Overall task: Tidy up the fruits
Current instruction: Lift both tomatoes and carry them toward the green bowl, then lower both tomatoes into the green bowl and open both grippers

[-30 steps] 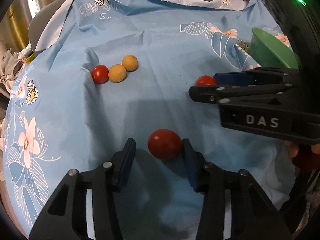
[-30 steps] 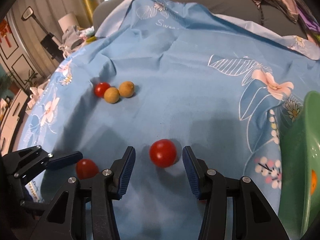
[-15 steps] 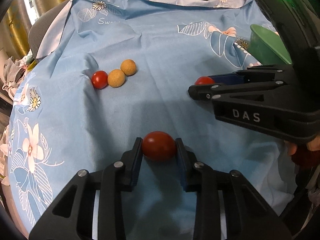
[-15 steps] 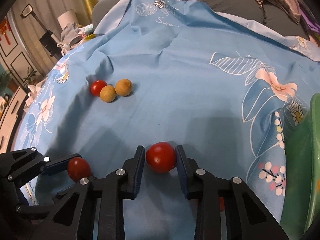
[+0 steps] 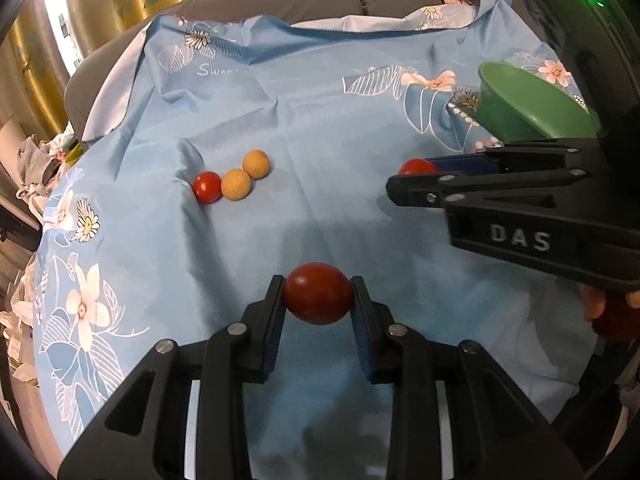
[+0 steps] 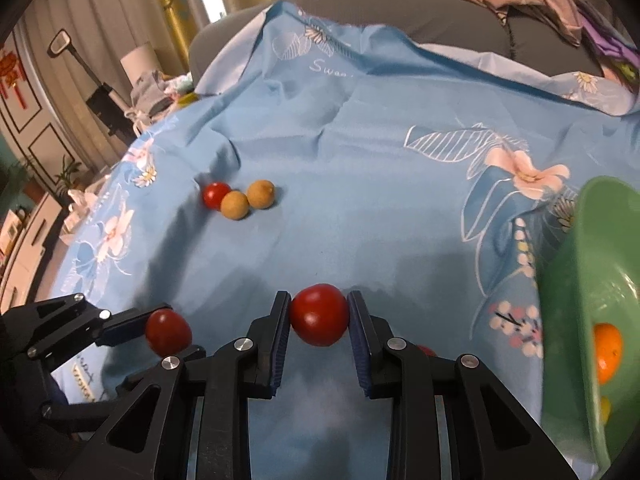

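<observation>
Two black two-finger grippers, left (image 5: 318, 300) and right (image 6: 319, 316), each clenched on a round red tomato (image 5: 318, 294); green plastic bowl (image 6: 592, 280) nearer the right.

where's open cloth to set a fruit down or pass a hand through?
Free: the wide middle of the blue cloth, between the three small fruits and the green bowl; also the far cloth behind them. Crowded: the near edge, where the left gripper and right gripper each hold a tomato.
</observation>
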`<state>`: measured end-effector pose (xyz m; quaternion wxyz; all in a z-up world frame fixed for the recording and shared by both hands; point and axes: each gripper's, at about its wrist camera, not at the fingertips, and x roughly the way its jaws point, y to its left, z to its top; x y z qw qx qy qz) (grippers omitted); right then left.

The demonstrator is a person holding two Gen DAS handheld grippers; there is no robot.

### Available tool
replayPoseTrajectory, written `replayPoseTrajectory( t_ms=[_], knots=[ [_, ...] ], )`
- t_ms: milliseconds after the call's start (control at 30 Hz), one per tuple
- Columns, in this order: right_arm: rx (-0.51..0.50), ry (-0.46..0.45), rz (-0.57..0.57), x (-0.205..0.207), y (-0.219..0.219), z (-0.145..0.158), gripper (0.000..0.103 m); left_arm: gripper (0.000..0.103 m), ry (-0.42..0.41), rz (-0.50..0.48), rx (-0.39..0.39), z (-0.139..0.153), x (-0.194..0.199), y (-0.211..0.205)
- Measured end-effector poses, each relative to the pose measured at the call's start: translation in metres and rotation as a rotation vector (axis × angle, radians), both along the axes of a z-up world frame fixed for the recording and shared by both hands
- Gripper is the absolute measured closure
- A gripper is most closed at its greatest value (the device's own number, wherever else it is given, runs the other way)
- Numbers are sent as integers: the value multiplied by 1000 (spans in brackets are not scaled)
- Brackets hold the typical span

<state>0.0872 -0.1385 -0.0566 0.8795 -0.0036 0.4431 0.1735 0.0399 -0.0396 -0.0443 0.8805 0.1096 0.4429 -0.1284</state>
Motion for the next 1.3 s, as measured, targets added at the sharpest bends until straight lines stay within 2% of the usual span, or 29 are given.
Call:
replayPoseTrajectory(
  t_ms=[267,500,800,1033,1300],
  knots=[
    [51,-53,-19,-26,-17,24,72,72,-43,-12,0,20,-15,-7],
    [88,-106,-62,-50,-43,43,72,72,-48,-36,-75,39,-23,-12],
    [121,-174,-181,-75,-97,61,72,72,-30,-80,-164,62,-22,-28],
    [130,-184,-291,-84,-140,58,72,72,-56,-170,-183,81,-10,-71],
    [134,-194,-381,-91,-175,56,72,72,-62,-322,-188,88,11,-147]
  ],
)
